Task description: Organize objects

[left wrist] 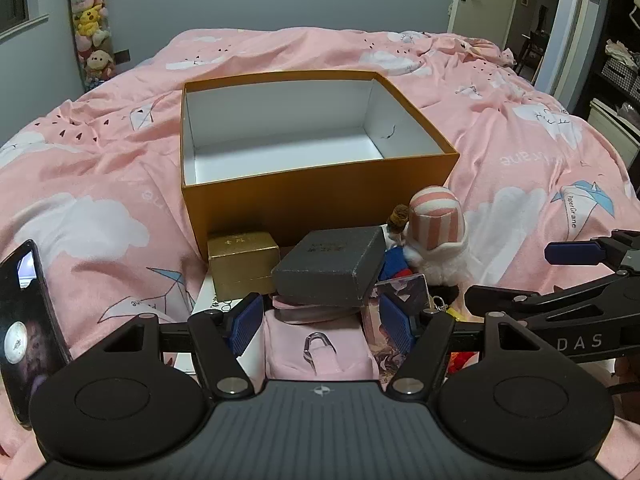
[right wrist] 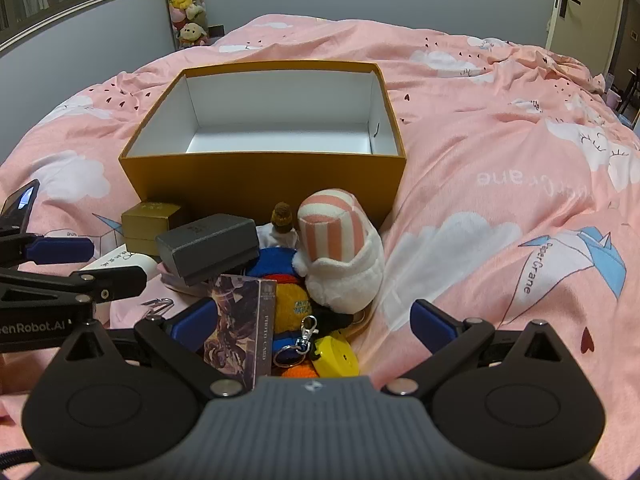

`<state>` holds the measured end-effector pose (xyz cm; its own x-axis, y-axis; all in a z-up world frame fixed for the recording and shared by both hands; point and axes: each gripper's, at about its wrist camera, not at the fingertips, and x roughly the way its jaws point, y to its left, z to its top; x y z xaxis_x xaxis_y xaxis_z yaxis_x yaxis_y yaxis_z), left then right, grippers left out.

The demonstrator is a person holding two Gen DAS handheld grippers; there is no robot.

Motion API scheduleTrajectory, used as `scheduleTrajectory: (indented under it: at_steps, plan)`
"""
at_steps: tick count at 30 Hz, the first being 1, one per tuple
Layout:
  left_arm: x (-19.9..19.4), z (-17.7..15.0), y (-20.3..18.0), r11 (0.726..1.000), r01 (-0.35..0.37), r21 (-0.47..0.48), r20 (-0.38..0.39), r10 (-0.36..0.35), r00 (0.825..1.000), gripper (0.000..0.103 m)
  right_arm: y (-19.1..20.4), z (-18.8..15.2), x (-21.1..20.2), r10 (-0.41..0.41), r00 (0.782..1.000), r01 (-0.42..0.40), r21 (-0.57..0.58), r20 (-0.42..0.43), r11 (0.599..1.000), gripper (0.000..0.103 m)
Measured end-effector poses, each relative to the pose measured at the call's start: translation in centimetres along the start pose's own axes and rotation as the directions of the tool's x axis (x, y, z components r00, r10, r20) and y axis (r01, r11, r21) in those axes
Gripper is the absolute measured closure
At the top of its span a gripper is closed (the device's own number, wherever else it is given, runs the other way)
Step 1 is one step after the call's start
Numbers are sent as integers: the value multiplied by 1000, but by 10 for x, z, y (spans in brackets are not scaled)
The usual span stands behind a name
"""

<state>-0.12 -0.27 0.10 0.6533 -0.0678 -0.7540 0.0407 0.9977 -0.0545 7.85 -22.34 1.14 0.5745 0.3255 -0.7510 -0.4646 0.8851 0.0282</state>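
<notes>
An open orange box (left wrist: 320,200) (right wrist: 264,180) with a white empty inside stands on the pink bed. In front of it lies a pile: a gold box (left wrist: 242,264) (right wrist: 150,220), a dark grey box (left wrist: 332,268) (right wrist: 208,246), a striped pink-and-white plush (left wrist: 436,232) (right wrist: 340,252), a photo card pack (right wrist: 240,328), a yellow tape measure (right wrist: 336,356) and a pink pouch (left wrist: 316,352). My left gripper (left wrist: 320,322) is open, low over the pink pouch, just short of the grey box. My right gripper (right wrist: 316,324) is open, over the card pack and keyring.
The pink quilt (left wrist: 520,152) is rumpled around the box. A phone (left wrist: 28,328) leans at the left. A tube of plush toys (left wrist: 90,24) stands by the far wall. A doorway (left wrist: 500,4) opens at the right.
</notes>
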Motion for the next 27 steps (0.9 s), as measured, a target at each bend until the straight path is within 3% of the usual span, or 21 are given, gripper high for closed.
scheduleTrajectory:
  at_steps: [27]
  plan:
    - [2,-1,-1,1000,11,3,-6,-11,1000,25,-1,-2,3,5,1000,-4,5,-21,1000,1]
